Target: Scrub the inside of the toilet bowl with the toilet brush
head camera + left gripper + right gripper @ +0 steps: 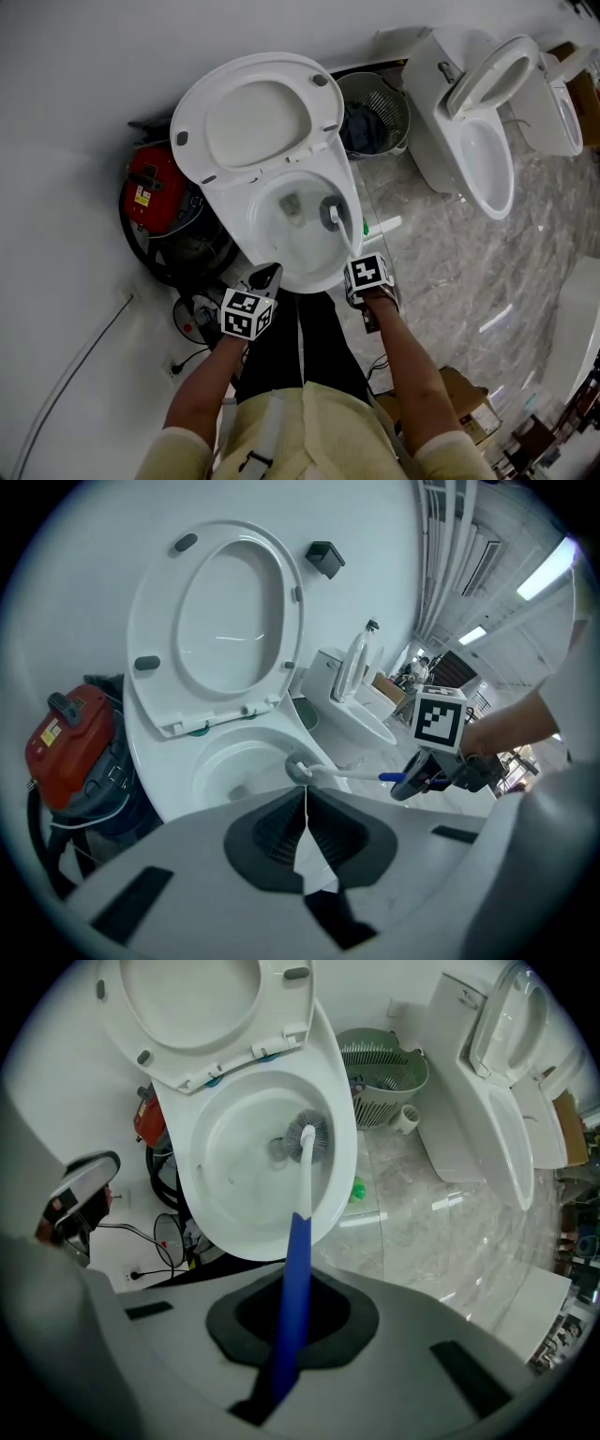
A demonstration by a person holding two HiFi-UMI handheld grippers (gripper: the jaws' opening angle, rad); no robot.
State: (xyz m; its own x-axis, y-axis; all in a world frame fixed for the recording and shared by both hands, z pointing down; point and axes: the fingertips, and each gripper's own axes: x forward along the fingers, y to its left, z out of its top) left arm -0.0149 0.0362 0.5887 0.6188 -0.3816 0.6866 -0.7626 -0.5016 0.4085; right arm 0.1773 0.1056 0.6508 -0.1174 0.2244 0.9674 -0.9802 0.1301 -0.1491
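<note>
Brush (302,1185) working inside bowl (234,1185).
Right gripper (284,1372) clamps handle (292,1269), angling bristles (307,1136) onto bowl's wall; left gripper (305,855) clenched empty, parked beside bowl.

toilet bowl (281,246) open above, lid (253,117) upright behind

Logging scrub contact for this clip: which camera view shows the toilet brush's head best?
The right gripper view: it looks down the blue handle straight onto the toilet brush head, unobstructed inside the toilet bowl. The head view shows that head small, from above. The left gripper view catches it sideways near the bowl's rim.
</note>
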